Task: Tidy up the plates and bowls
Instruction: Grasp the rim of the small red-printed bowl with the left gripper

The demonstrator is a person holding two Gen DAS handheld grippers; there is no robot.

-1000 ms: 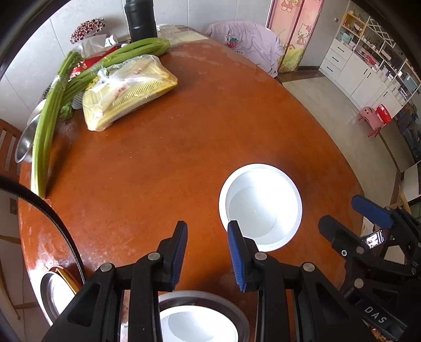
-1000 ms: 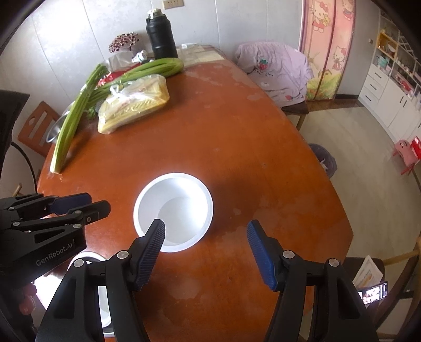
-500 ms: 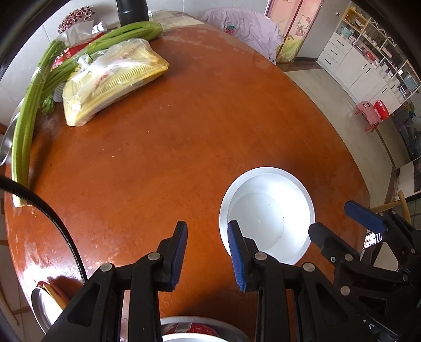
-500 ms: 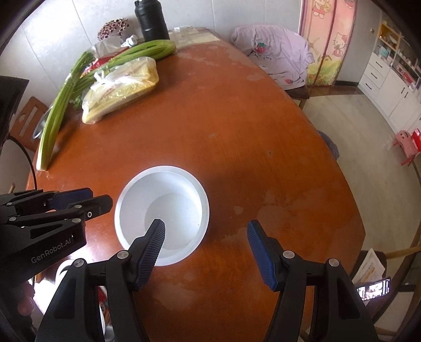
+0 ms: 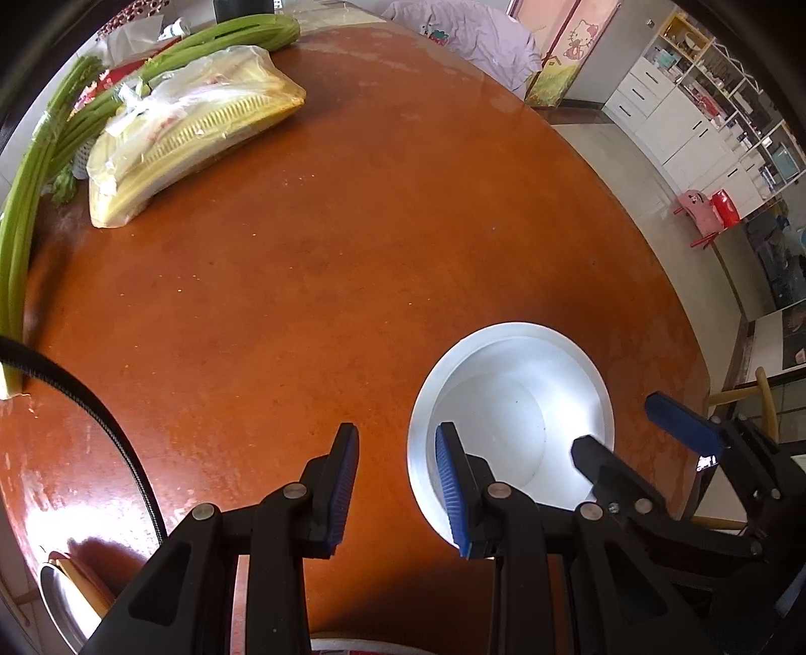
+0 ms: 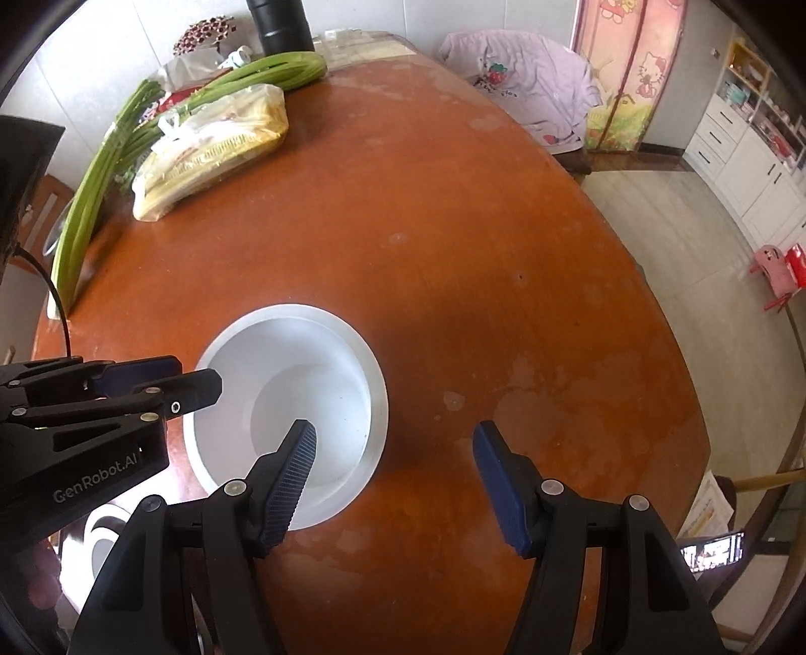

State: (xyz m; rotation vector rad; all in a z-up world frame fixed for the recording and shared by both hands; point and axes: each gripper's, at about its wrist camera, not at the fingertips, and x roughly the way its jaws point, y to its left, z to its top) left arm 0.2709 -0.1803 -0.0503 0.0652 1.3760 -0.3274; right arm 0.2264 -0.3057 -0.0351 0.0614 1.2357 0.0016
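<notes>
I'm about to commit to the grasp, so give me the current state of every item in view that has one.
White bowl: upright on the table, empty, not gripped.
Left gripper: open, nothing between its fingers, one finger over the bowl's rim.
Right gripper: open wide, empty, straddling the bowl's rim.
Bagged yellow packet: lying flat, bag tied.
Green stalks: lying along the table's edge.
Black flask: upright.

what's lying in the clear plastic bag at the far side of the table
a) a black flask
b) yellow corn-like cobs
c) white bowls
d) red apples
b: the clear plastic bag at the far left of the table holds long yellow ridged pieces that look like corn cobs, beside the green stalks.
</notes>
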